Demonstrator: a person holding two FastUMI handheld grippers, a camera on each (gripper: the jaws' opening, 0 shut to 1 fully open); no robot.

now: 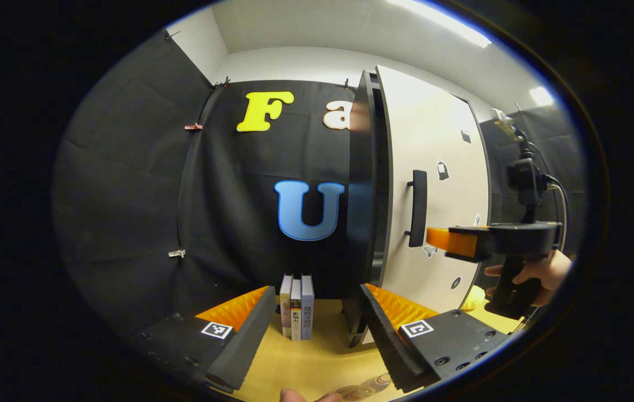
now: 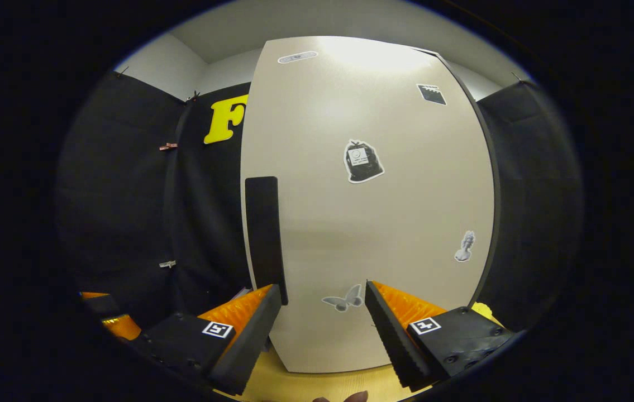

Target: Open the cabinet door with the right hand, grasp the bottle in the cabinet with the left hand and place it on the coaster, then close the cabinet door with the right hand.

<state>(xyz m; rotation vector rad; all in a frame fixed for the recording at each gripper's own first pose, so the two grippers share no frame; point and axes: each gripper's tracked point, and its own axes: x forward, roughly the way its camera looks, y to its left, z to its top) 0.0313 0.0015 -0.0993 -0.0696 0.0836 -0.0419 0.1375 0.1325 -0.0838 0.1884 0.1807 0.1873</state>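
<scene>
A tall cabinet (image 1: 362, 184) stands on the wooden table, and its white door (image 2: 384, 223) carries stickers and a black vertical handle (image 2: 265, 240). The door hides the cabinet's inside. My right gripper (image 2: 322, 329) is open and faces the door at close range, its left finger just below and right of the handle. From the left gripper view, the right gripper (image 1: 439, 240) sits just right of the handle (image 1: 418, 207), held by a hand (image 1: 543, 271). My left gripper (image 1: 317, 329) is open and empty, farther back. A patterned round piece (image 1: 361, 387), perhaps the coaster, lies at the bottom edge.
Three upright books (image 1: 296, 307) stand on the table (image 1: 317, 357) left of the cabinet. Something yellow (image 2: 481, 310) lies at the cabinet's right foot. Part of the left gripper (image 2: 113, 324) shows low at the left of the right gripper view.
</scene>
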